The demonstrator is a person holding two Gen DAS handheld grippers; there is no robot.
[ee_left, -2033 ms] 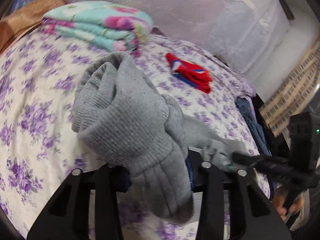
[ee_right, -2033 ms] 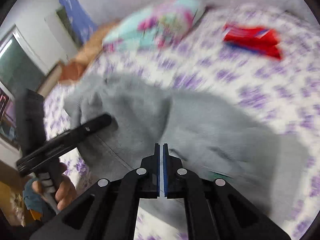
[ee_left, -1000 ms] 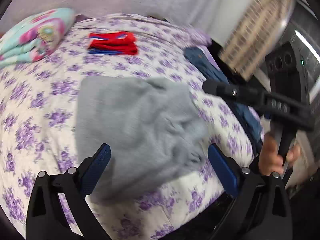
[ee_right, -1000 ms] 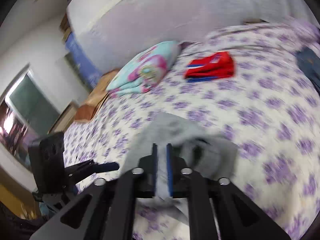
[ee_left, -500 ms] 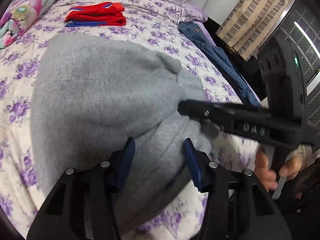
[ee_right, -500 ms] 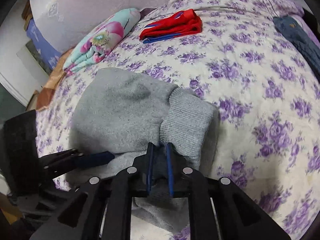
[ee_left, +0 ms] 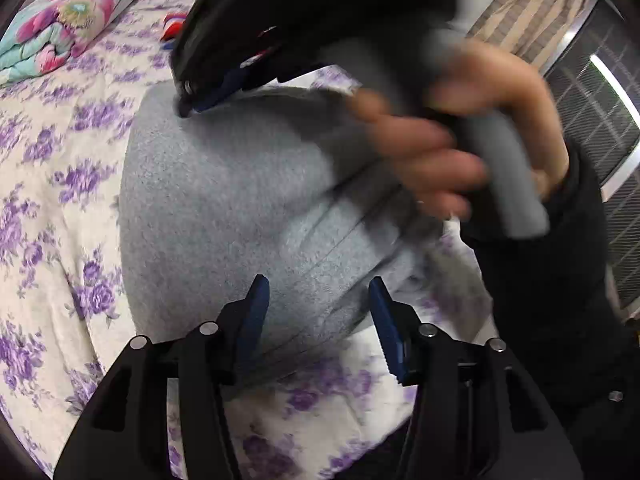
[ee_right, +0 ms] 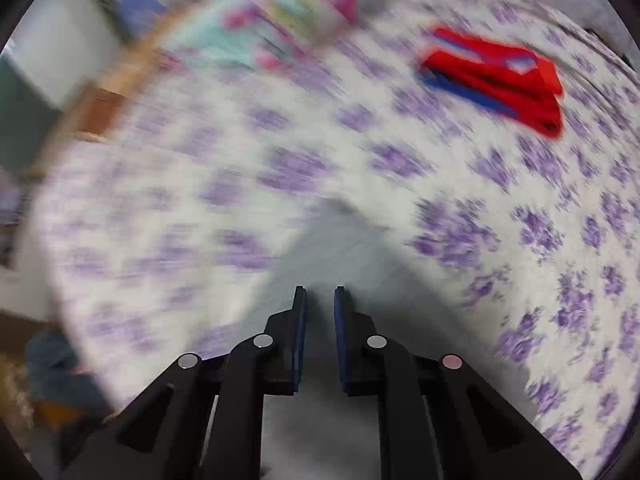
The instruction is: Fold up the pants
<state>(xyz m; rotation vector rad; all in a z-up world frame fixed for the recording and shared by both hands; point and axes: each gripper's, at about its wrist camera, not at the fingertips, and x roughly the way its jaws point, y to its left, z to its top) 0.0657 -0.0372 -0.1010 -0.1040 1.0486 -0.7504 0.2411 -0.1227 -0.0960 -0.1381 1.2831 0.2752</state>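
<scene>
Pants: grey pants (ee_left: pixel 224 200), folded into a compact, rounded bundle on the bed, near its front edge.
Axis: in the left wrist view the bundle's long axis runs from lower right to upper left, away from the camera; a thicker rolled band lies along its near right side.
Surface: soft, fuzzy fleece-like knit, plain grey, with parallel ridges on the near band.
Left gripper: left gripper (ee_left: pixel 320 320) has black arms and blue pads; its jaws stand apart on either side of the bundle's near end, not pinching it.
Right gripper: right gripper (ee_right: pixel 320 312) shows a narrow gap between its blue pads, with grey cloth under and ahead of the tips; whether it pinches cloth cannot be told, as the right wrist view is blurred. In the left wrist view its tip touches the bundle's far left corner.
Right hand: right hand (ee_left: pixel 452 148), blurred, grips a grey handle.
Bedsheet: bedsheet (ee_left: pixel 48 184), white with purple flowers.
Beyond: 1 red folded garment (ee_right: pixel 500 76) and 1 floral quilt (ee_left: pixel 60 24) lie well apart from the pants.
</scene>
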